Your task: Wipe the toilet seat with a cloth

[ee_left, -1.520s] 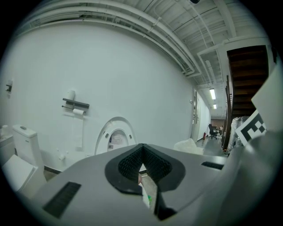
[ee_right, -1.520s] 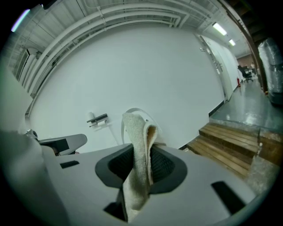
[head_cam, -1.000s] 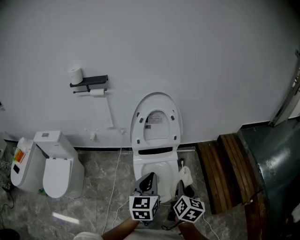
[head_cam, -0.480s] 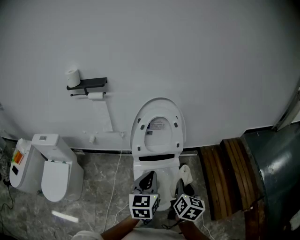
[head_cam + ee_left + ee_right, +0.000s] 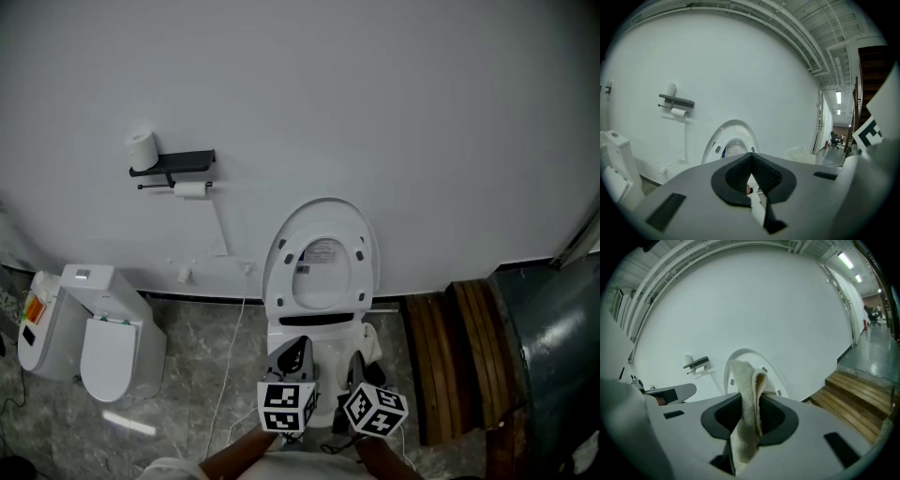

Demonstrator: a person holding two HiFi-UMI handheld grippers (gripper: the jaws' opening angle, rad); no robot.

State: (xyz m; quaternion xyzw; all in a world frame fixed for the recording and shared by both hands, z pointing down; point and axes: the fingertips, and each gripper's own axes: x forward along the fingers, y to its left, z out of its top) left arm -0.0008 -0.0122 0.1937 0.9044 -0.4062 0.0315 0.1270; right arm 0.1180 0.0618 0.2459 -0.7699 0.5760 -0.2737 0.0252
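- Change noted: in the head view the toilet [image 5: 314, 323] now sits lower in the picture and closer to both grippers than it did a second ago. The wall shelf [image 5: 178, 161] has slid up and to the left. Judgement: the person is walking up to the fixture; wiping has not begun.
- The toilet seat [image 5: 275, 267] stands raised against the wall with its lid, bumpers facing the person. Neither gripper touches it.
- The left gripper [image 5: 295, 352] has its jaws together, with nothing between them.
- The right gripper [image 5: 360, 367] is clamped on the cloth [image 5: 370, 341], and the grip looks unchanged across the frames.
- Only the right gripper view shows the hold properly. There the cloth [image 5: 747, 394] is folded, pinched between the jaws, and rises above their tips. In the head view it is merely a pale scrap beside that gripper.
- Only the left gripper view confirms that its jaws are together. It also shows a lit corridor far to the right.
- Only the head view shows the marbled floor, a second white unit [image 5: 103, 328] to the left and the wooden steps [image 5: 459, 347] to the right of the toilet.
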